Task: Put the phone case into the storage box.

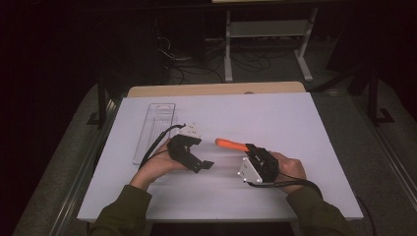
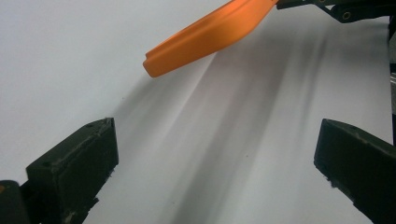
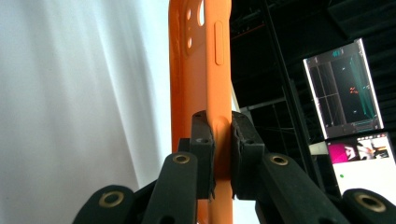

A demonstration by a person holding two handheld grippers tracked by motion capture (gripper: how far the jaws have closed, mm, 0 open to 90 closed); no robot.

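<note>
— Orange and thin-walled: the phone case sits pinched by its side edge between the pads of the right gripper, sticking out past the fingertips and held clear above the white table.

— And the left gripper?

— Its jaws stand wide apart with nothing between them; the case's free end hangs ahead of its fingertips, not touching them.

— How would the case handle?

— Likely light and a bit bendy, being a hollow shell with camera cut-outs and a raised button strip near the far end. Squeezed hard across the open side, it could flex or spring loose. The smooth skin may slip, so the safer hold looks to be the rim near a corner, where the wall is stiffest.

— Any brand or writing?

— None readable on the case. A screen beyond the right fingertips shows graphics too small to read.

— Anything else nearby?

— A clear plastic tray lies beyond the left gripper, well apart from the case.
</note>
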